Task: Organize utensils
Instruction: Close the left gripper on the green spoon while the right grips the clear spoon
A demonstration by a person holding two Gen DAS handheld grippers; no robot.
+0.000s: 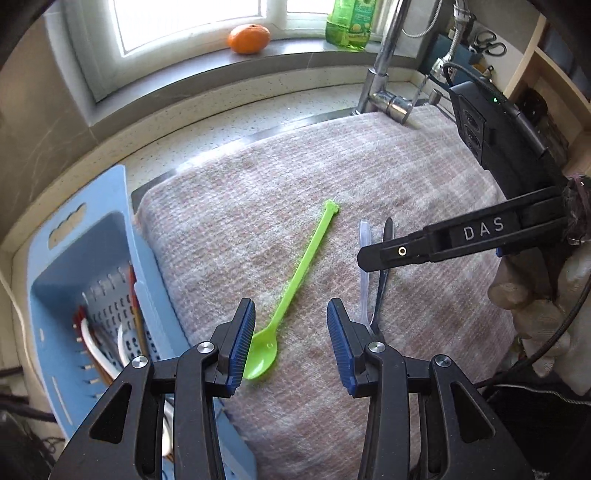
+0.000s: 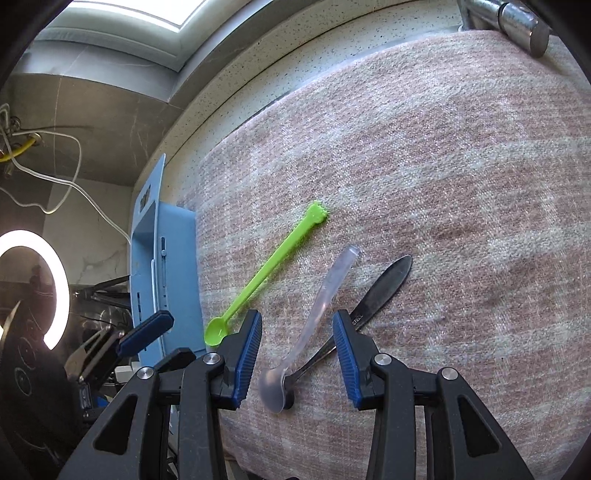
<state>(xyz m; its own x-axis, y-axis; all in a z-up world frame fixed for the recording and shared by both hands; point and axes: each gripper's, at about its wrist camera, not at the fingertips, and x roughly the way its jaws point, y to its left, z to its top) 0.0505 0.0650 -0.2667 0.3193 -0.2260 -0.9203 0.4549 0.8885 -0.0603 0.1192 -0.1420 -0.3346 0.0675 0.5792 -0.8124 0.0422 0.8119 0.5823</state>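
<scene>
A green plastic spoon lies diagonally on a pinkish towel. To its right lie a clear plastic spoon and a dark steel utensil, close together, the clear spoon's bowl over the steel one's head. My left gripper hovers open above the green spoon, whose bowl sits by the left pad. My right gripper is open with the clear spoon's handle between its pads, not pressed. One of its fingers reaches in from the right.
A blue slotted basket with several utensils stands left of the towel. A faucet rises behind it. An orange and a green bottle sit on the windowsill. A gloved hand holds the right gripper.
</scene>
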